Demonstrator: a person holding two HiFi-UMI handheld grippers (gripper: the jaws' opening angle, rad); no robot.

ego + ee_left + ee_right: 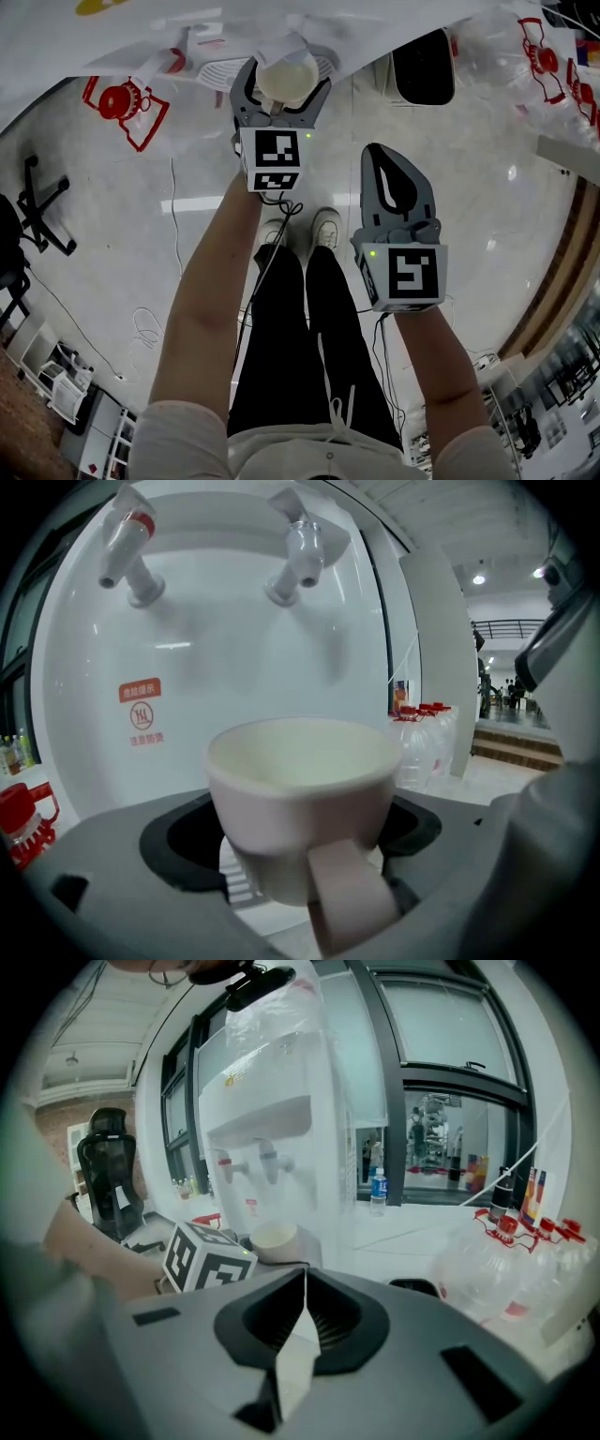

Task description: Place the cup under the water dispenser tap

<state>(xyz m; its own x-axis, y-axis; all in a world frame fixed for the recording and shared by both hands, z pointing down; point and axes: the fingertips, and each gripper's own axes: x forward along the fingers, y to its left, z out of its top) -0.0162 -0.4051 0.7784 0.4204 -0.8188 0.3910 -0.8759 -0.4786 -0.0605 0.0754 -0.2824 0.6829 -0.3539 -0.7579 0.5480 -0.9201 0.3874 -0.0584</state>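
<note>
My left gripper is shut on a cream cup, held upright just in front of the white water dispenser. In the left gripper view the cup fills the middle with its handle pointing back at the camera. It sits low and in front of the dispenser's white tap, with the red-marked tap to the left. My right gripper hangs lower right over the floor with its jaws shut on nothing. From the right gripper view the cup stands below the taps.
The dispenser's grilled drip tray lies just left of the cup. Large red-capped water bottles stand to the right, and others to the left. An office chair is at far left. The person's legs and shoes are below.
</note>
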